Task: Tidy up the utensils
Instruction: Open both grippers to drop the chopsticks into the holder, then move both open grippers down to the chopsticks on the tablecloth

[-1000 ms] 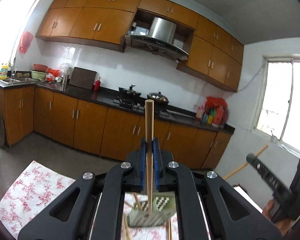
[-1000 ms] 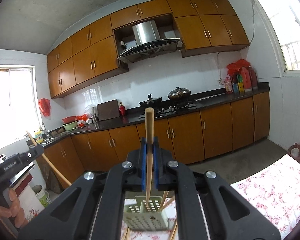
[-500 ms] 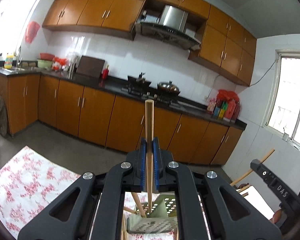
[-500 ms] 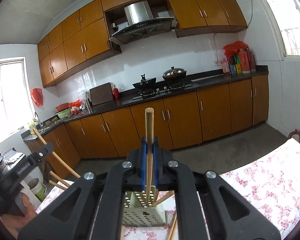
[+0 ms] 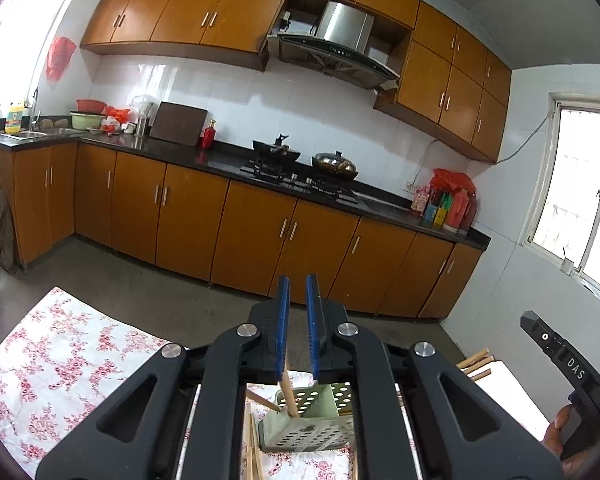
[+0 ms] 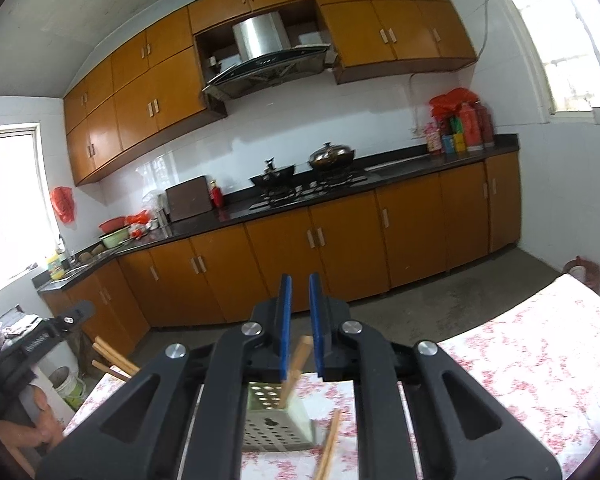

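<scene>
A pale green perforated utensil holder stands on the floral tablecloth, seen between the left gripper's arms. Wooden chopsticks lean inside it. My left gripper is open and empty just above the holder. In the right wrist view the holder sits below my right gripper, which is open. A chopstick leans in the holder below the jaws, and another chopstick lies blurred beside the holder.
More chopsticks lie near the table's right edge, by the other gripper. Kitchen cabinets and a counter with a stove run along the far wall. Floral cloth extends right in the right wrist view.
Both grippers held a chopstick upright before. Both have opened, and the chopsticks have dropped into the holder. Both views have tilted down toward the table.
</scene>
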